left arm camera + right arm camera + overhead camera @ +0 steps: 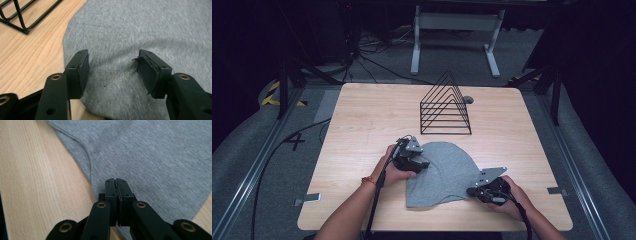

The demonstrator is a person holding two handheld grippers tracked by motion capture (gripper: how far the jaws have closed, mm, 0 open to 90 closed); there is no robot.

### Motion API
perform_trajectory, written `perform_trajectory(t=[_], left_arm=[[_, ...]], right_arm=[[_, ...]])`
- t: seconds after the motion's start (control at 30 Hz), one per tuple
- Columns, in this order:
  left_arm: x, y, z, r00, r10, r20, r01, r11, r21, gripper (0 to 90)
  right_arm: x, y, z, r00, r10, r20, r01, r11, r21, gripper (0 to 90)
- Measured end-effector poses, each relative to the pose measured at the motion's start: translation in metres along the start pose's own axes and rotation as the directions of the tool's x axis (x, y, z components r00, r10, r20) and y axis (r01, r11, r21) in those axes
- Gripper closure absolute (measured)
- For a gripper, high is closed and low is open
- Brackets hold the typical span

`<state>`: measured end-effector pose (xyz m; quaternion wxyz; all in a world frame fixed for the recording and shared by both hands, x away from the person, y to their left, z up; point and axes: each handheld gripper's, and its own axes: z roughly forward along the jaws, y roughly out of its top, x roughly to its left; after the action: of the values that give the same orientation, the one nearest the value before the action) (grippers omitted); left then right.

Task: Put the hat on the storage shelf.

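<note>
Grey cloth (447, 172) flat on table (362, 130) near wire rack (445, 107); left tool (112, 72) spread wide over cloth, right tool (116, 186) w/ jaws pressed together at cloth's edge.

My left gripper (112, 67) holds its fingers (79, 72) spread wide apart; my right gripper (116, 185) has its fingers (110, 195) pressed together.

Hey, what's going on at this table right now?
A person is working a grey cloth that lies flat on the wooden table with handheld tongs in each hand. The left tongs are open over the cloth's left edge. The right tongs are shut at its near right part, though whether they pinch fabric is unclear. A black wire rack stands behind the cloth, untouched.
</note>
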<state>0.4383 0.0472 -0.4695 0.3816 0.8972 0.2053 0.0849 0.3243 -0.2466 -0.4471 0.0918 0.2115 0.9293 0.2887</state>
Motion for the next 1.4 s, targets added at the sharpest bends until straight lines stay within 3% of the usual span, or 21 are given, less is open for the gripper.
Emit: perform_trajectory(t=[0.1, 0.17, 0.27, 0.33, 0.37, 0.4, 0.43, 0.53, 0.67, 0.77, 1.03, 1.07, 1.13, 1.27, 1.4], left_arm=[[0.000, 0.004, 0.001, 0.9999, 0.000, -0.012, 0.000, 0.9998, 0.019, 41.8], [0.000, 0.003, -0.003, 0.9998, 0.008, -0.020, -0.007, 0.9993, 0.037, 39.4], [0.003, -0.001, -0.015, 0.9992, -0.034, -0.023, 0.034, 0.9991, 0.026, 36.1], [0.005, -0.005, -0.025, 0.9979, -0.049, -0.043, 0.049, 0.9988, 0.001, 35.4], [0.009, -0.011, -0.033, 0.9946, -0.093, -0.047, 0.092, 0.9954, -0.027, 35.1], [0.009, -0.011, -0.033, 0.9946, -0.093, -0.047, 0.092, 0.9954, -0.027, 34.9], [0.012, -0.013, -0.034, 0.9920, -0.115, -0.052, 0.114, 0.9933, -0.019, 34.9], [0.015, -0.019, -0.033, 0.9887, -0.130, -0.075, 0.131, 0.9913, 0.007, 33.9], [0.017, -0.023, -0.028, 0.9879, -0.134, -0.079, 0.136, 0.9905, 0.021, 34.1], [0.016, -0.024, -0.025, 0.9889, -0.131, -0.070, 0.132, 0.9911, 0.017, 34.3], [0.012, -0.019, -0.019, 0.9936, -0.094, -0.064, 0.095, 0.9953, 0.020, 34.7], [0.012, -0.019, -0.018, 0.9939, -0.092, -0.062, 0.093, 0.9956, 0.014, 34.7], [0.013, -0.018, -0.018, 0.9939, -0.094, -0.057, 0.095, 0.9953, 0.014, 34.7], [0.013, -0.015, -0.017, 0.9927, -0.106, -0.058, 0.108, 0.9938, 0.026, 35.9], [0.012, -0.012, -0.016, 0.9943, -0.097, -0.045, 0.098, 0.9946, 0.032, 41.7]], right_arm=[[0.004, 0.002, 0.002, 0.9999, 0.001, -0.012, -0.001, 1.000, -0.004, 88.1], [0.005, 0.002, 0.002, 0.9999, -0.003, -0.014, 0.003, 1.000, -0.007, 83.3], [0.002, 0.002, 0.000, 0.9999, -0.001, 0.012, 0.001, 1.000, -0.009, 77.0], [-0.007, 0.002, -0.008, 0.9989, 0.027, 0.039, -0.025, 0.998, -0.059, 75.6], [-0.011, 0.003, -0.012, 0.9976, 0.037, 0.059, -0.032, 0.996, -0.078, 75.4], [-0.011, 0.003, -0.012, 0.9976, 0.037, 0.059, -0.032, 0.996, -0.078, 75.4], [-0.015, 0.005, -0.015, 0.9955, 0.045, 0.083, -0.037, 0.995, -0.096, 73.9], [-0.035, 0.012, -0.021, 0.9852, 0.094, 0.144, -0.072, 0.986, -0.152, 70.7], [-0.063, 0.021, -0.011, 0.9746, 0.115, 0.192, -0.092, 0.988, -0.128, 66.6], [-0.087, 0.031, 0.010, 0.9740, 0.142, 0.177, -0.125, 0.987, -0.101, 62.6], [-0.105, 0.044, 0.041, 0.9691, 0.176, 0.173, -0.163, 0.983, -0.086, 56.4], [-0.106, 0.045, 0.044, 0.9671, 0.195, 0.163, -0.181, 0.979, -0.098, 56.0], [-0.106, 0.045, 0.044, 0.9660, 0.203, 0.161, -0.189, 0.977, -0.098, 56.2], [-0.105, 0.038, 0.039, 0.9617, 0.250, 0.112, -0.241, 0.966, -0.091, 60.8], [-0.100, 0.035, 0.033, 0.9665, 0.239, 0.095, -0.234, 0.971, -0.054, 61.0]])
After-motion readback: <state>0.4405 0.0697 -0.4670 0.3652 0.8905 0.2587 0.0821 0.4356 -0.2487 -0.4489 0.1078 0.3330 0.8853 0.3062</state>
